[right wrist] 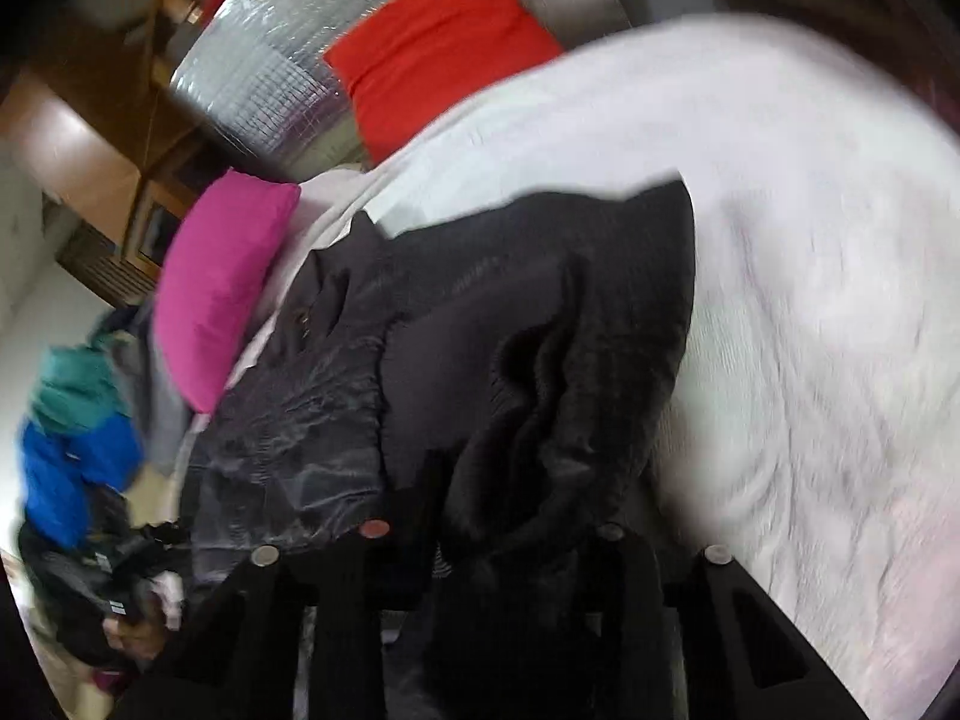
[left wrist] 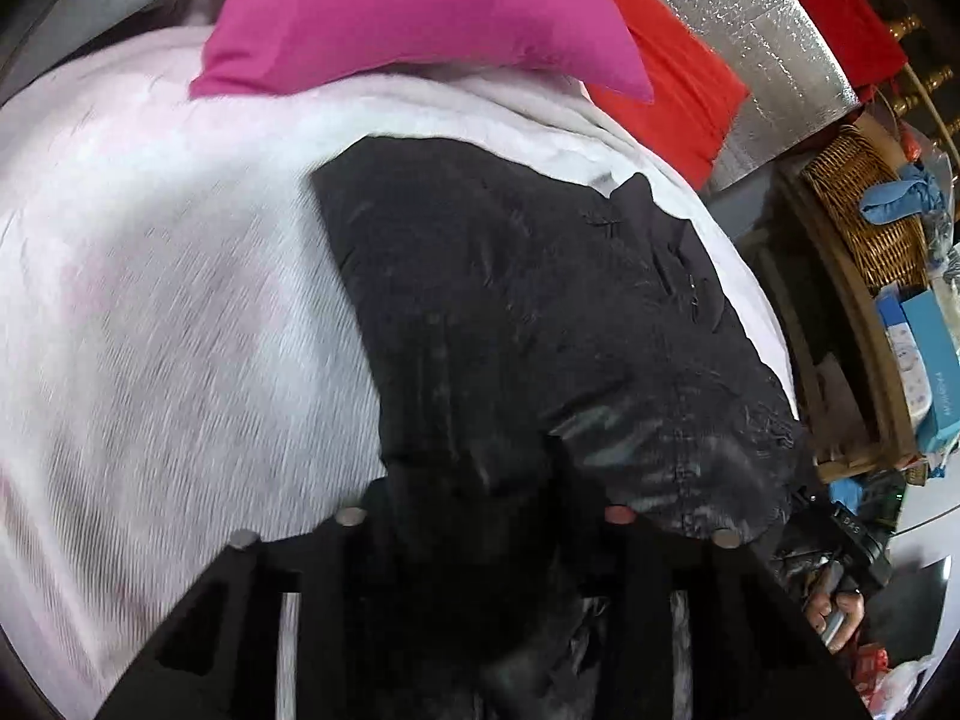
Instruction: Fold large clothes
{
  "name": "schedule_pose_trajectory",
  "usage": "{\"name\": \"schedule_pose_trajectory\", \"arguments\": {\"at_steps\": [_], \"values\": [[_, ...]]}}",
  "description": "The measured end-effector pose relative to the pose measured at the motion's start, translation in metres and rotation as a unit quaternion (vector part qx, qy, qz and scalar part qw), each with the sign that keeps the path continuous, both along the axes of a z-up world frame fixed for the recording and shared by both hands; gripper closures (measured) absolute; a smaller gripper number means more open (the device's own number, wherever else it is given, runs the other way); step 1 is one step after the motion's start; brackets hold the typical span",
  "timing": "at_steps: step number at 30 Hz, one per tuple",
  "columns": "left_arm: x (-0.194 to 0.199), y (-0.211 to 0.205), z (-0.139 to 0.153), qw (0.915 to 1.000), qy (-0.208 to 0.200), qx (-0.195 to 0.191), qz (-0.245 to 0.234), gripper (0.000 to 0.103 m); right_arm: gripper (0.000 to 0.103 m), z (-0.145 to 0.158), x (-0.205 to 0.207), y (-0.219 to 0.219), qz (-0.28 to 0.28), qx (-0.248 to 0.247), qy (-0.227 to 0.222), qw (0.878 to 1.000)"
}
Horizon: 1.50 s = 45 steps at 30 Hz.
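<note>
A large black jacket (left wrist: pixel 510 300) with a shiny lining lies on the white bed cover (left wrist: pixel 168 300). My left gripper (left wrist: pixel 480 516) is shut on the near edge of the jacket, with cloth bunched between the fingers. In the right wrist view the same black jacket (right wrist: pixel 480 330) shows a fuzzy dark edge. My right gripper (right wrist: pixel 492 516) is shut on that fuzzy edge, and the cloth hangs over the fingers. The other gripper and the hand holding it show at the lower right of the left wrist view (left wrist: pixel 840 552) and the lower left of the right wrist view (right wrist: pixel 120 594).
A pink pillow (left wrist: pixel 408 12) and a red pillow (left wrist: pixel 678 90) lie at the head of the bed against a silver padded headboard (left wrist: pixel 750 30). A wicker basket (left wrist: pixel 864 210) and boxes stand on a shelf beside the bed. A pile of blue and teal clothes (right wrist: pixel 72 438) lies off the bed.
</note>
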<state>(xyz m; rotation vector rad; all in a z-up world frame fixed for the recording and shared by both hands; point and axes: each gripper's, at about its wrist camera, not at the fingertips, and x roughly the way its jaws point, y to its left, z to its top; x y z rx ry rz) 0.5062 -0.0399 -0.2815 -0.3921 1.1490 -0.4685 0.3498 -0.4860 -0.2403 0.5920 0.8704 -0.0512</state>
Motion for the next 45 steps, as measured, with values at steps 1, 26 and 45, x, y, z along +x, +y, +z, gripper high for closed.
{"name": "schedule_pose_trajectory", "arguments": {"at_steps": [1,26,45], "values": [[0.002,-0.002,0.001,1.0,-0.002,0.002,0.001,0.072,0.076,0.004,0.006,0.003,-0.004,-0.023,-0.005,1.0],[-0.01,-0.001,0.032,0.993,-0.054,0.105,0.01,0.035,0.033,0.012,0.004,-0.052,-0.085,0.054,-0.013,0.995],[-0.223,0.029,0.023,0.9767,-0.086,0.196,-0.01,0.033,0.028,0.0,-0.202,-0.016,-0.021,0.079,0.017,0.996]]}}
